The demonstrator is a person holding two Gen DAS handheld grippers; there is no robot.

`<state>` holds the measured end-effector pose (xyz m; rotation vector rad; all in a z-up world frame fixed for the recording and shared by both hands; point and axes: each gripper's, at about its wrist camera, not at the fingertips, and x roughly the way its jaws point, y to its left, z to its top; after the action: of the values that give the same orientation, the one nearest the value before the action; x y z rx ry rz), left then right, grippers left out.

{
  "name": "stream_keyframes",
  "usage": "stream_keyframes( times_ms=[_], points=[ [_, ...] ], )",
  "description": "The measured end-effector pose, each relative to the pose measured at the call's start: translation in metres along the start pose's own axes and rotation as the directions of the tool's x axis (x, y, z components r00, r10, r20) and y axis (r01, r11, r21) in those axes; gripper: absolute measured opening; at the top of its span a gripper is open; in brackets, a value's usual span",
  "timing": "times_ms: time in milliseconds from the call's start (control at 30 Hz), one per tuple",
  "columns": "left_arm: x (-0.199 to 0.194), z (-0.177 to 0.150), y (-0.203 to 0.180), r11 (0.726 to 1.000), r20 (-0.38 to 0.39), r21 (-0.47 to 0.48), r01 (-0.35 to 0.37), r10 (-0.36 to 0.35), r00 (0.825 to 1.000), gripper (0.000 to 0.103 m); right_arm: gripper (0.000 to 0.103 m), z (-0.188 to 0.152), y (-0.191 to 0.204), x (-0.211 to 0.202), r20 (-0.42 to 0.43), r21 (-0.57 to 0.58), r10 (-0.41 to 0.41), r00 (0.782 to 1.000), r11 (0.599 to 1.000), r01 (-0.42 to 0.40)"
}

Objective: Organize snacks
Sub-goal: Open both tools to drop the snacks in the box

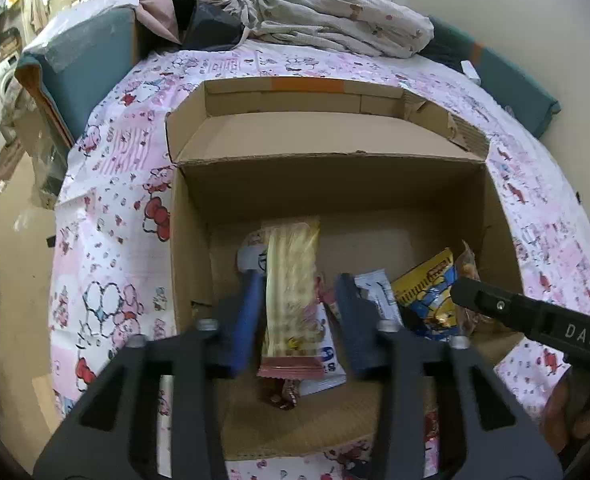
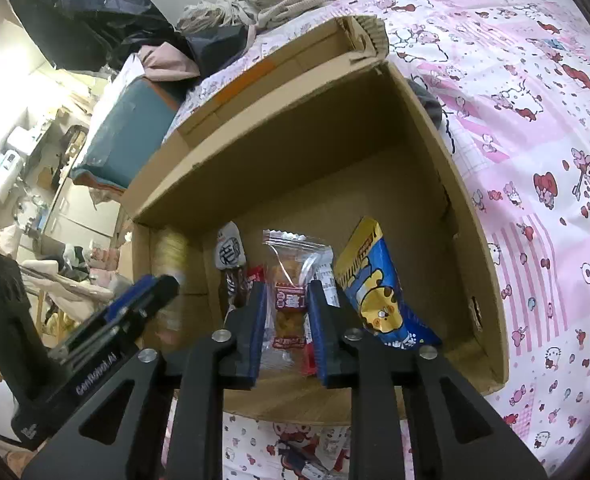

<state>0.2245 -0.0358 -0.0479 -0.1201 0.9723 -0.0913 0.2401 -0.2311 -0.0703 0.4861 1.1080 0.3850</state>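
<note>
Cardboard box (image 1: 199,240) sat open on the bed; over it my left gripper (image 1: 301,300) had fingers spread around a yellow wafer pack (image 1: 293,280). My right gripper (image 2: 285,312) loosely bracketed a clear snack packet (image 2: 291,280) inside the box.

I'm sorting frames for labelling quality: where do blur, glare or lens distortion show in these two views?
Left wrist view: the yellow wafer pack is smeared by motion blur and the cardboard box rim bows from fisheye distortion. Right wrist view: the room at far left is blown out by glare, while the clear snack packet stays sharp.
</note>
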Motion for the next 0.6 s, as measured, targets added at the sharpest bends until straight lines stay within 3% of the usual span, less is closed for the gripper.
stream_keyframes(
  times_ms=[67,100,133,200,600],
  points=[
    [-0.002,-0.001,0.001,1.000,0.005,-0.013,0.017,-0.017,1.000,0.060,0.031,0.001,0.000,-0.003,0.011,0.007,0.000,1.000,1.000,0.000],
    [-0.003,-0.001,0.001,1.000,0.007,-0.015,0.017,-0.017,1.000,0.070,0.042,0.001,-0.001,-0.004,0.013,0.016,0.003,1.000,1.000,-0.003],
    [-0.004,-0.001,0.001,1.000,0.009,-0.016,0.012,-0.012,1.000,0.075,0.062,0.001,-0.001,-0.005,0.014,0.022,0.002,1.000,1.000,-0.003],
    [-0.006,-0.001,0.001,1.000,0.017,-0.025,0.008,-0.008,1.000,0.083,0.075,0.001,-0.001,-0.010,0.033,0.032,-0.014,0.999,0.999,0.013],
    [-0.021,-0.005,0.006,0.999,0.039,-0.038,-0.001,0.003,0.999,0.083,0.075,0.001,0.003,-0.035,0.084,0.033,-0.022,0.996,0.999,0.019]
  ],
)
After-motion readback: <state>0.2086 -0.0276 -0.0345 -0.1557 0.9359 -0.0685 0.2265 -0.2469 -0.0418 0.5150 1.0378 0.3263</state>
